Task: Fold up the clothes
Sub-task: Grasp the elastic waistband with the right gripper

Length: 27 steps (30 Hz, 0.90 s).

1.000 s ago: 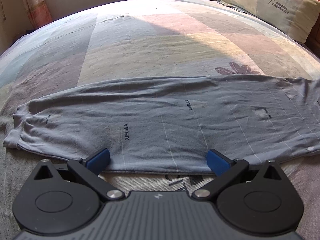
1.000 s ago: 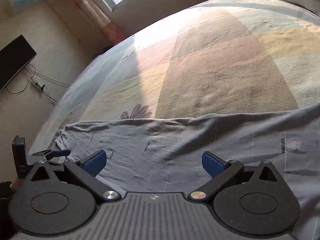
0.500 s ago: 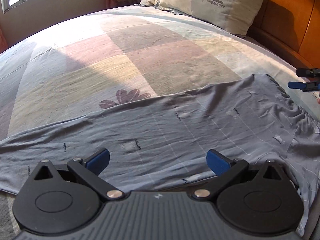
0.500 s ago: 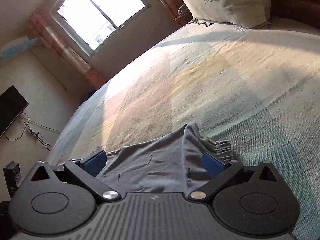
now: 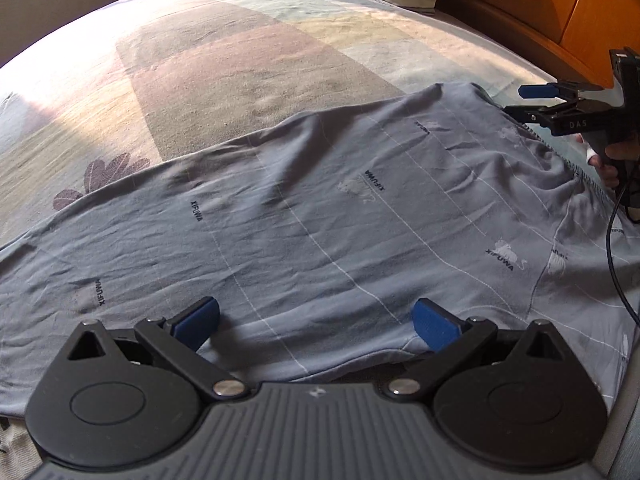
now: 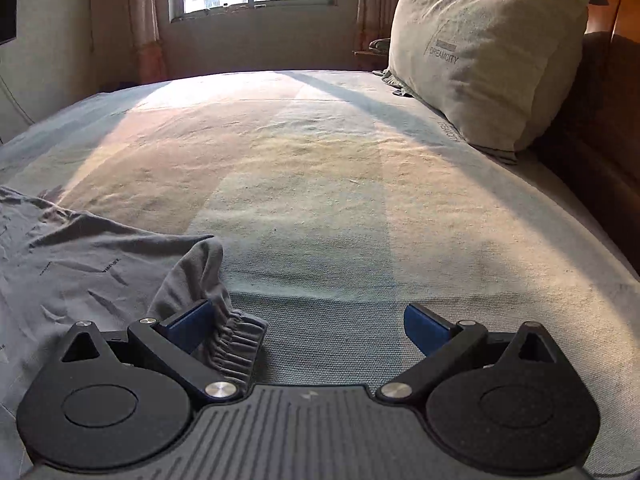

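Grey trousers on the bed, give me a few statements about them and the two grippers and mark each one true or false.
1. The grey trousers lie spread on the bed. True.
2. The right gripper is shut on the waistband. False: its jaws stand wide open, with the waistband beside one finger.
3. The left gripper is open over the trousers. True.
4. The pillow lies on top of the trousers. False: it sits apart, by the headboard.
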Available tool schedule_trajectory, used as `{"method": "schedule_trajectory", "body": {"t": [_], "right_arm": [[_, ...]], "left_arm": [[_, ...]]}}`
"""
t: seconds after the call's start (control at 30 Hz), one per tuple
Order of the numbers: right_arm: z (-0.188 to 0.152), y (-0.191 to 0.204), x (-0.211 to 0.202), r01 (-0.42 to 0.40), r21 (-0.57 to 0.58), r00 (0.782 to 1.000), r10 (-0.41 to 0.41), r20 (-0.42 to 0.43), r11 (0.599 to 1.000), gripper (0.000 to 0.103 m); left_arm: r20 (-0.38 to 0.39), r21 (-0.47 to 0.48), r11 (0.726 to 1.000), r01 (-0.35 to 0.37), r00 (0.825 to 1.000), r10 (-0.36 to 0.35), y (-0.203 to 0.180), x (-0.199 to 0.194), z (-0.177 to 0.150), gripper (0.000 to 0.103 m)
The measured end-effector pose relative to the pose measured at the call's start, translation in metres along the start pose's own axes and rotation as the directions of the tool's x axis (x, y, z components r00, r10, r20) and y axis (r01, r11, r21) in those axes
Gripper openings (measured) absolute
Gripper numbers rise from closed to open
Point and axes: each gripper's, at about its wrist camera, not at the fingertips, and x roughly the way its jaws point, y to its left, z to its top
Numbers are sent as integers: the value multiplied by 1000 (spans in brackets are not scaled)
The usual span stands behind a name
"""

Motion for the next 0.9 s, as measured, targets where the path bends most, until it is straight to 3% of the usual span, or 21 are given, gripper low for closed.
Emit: {"method": "schedule_trajectory", "body": {"t": [0.13, 0.2, 0.27, 0.33, 0.43, 0.53, 0.67, 0.83, 0.87, 0.9], "right_arm": [[-5, 54, 9, 0, -218, 1000, -1, -7, 976, 103], [-2, 66, 8, 18, -265, 1000, -20, -4, 964, 103], [2, 60, 10, -8, -231, 1000, 1, -28, 973, 102], [4, 39, 16, -94, -106, 994, 87, -67, 990, 101], [2, 18, 13, -172, 9, 984, 172, -45, 985, 90], [2, 4, 10, -301, 104, 952, 305, -30, 948, 81], [0, -11, 15, -363, 147, 929, 370, -16, 920, 75], [-5, -33, 21, -414, 258, 907, 419, 39, 873, 53], [-6, -29, 19, -404, 228, 912, 409, 26, 886, 44], [-6, -23, 16, -389, 193, 919, 394, 11, 901, 27]], "left_arm": [[5, -7, 1000, 4, 1000, -4, 3, 0, -2, 102], [7, -11, 1000, 6, 1000, -6, 4, 0, -3, 102], [9, -14, 1000, 8, 1000, -8, 5, 0, -5, 102], [16, -14, 1000, 13, 1000, -12, 7, 0, -6, 102], [27, -14, 1000, 22, 999, -22, 9, 1, -8, 102], [33, -12, 1000, 28, 999, -28, 11, 2, -9, 102], [38, -10, 1000, 29, 999, -28, 11, 2, -10, 102], [43, -13, 1000, 27, 999, -26, 11, 3, -10, 102], [42, -13, 1000, 27, 999, -26, 11, 4, -10, 102], [40, -13, 1000, 27, 999, -26, 11, 4, -10, 102]]}}
